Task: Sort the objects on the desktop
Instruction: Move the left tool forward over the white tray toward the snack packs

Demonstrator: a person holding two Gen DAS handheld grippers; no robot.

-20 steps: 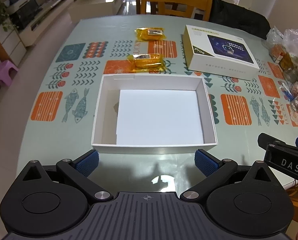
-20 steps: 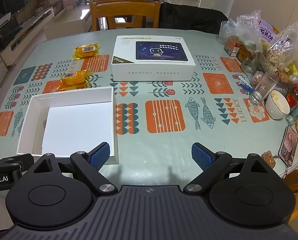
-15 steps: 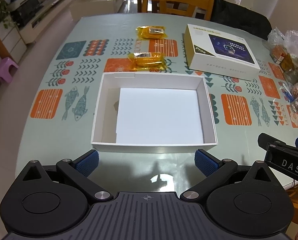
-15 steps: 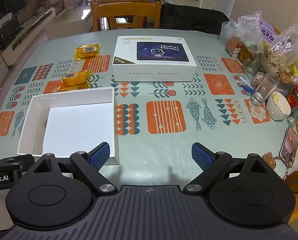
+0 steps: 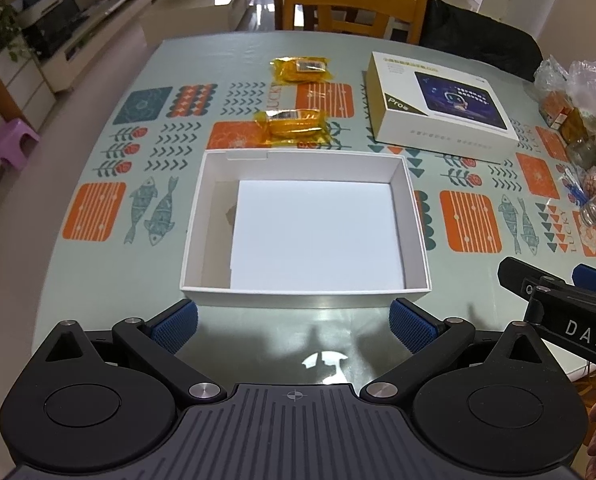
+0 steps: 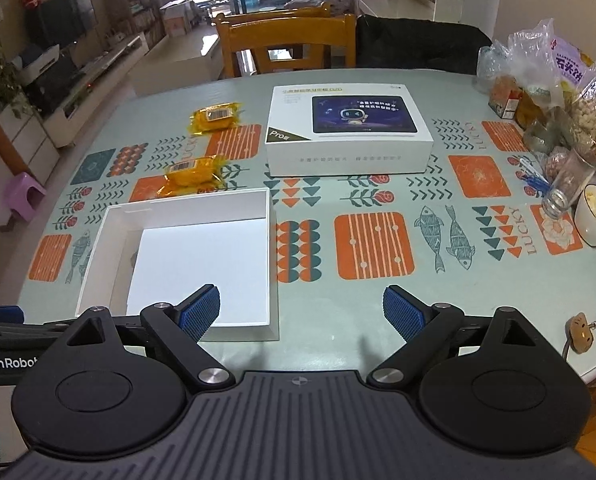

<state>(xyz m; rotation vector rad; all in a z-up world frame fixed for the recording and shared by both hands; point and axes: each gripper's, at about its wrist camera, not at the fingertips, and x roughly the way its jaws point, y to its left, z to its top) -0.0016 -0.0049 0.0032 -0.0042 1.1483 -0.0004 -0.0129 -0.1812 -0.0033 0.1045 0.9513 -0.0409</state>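
Left gripper (image 5: 293, 326): black frame, blue ribbed pads, jaws spread wide, nothing between them. It hangs above the tabletop's near edge, just short of the tray.

Right gripper (image 6: 301, 314): same build, jaws equally spread and empty, over the near edge to the right of the tray.

Tabletop (image 5: 97, 280): glossy covering, pale green, printed with orange panels and fish.

Open white tray (image 5: 416, 216): shallow rectangular card box with thin upright walls and a loose white sheet on its floor; otherwise empty. It sits near the near edge, left of centre.

Nearer yellow packet (image 5: 293, 125): crinkled glossy film, soft pillow shape, barcode label on top, just beyond the tray's far wall.

Farther yellow packet (image 5: 302, 70): same kind, toward the far edge.

White tablet box (image 5: 438, 106): rigid lidded card, flat and smooth, toward the far right.

Assorted bags and jars (image 6: 570, 100): clear crinkled plastic and glass along the right edge.

Handling judgement: nothing is sorted yet. Reach over the tray for the nearer packet first. Close across its narrow body rather than its slippery sealed ends, gently, since the contents probably yield.
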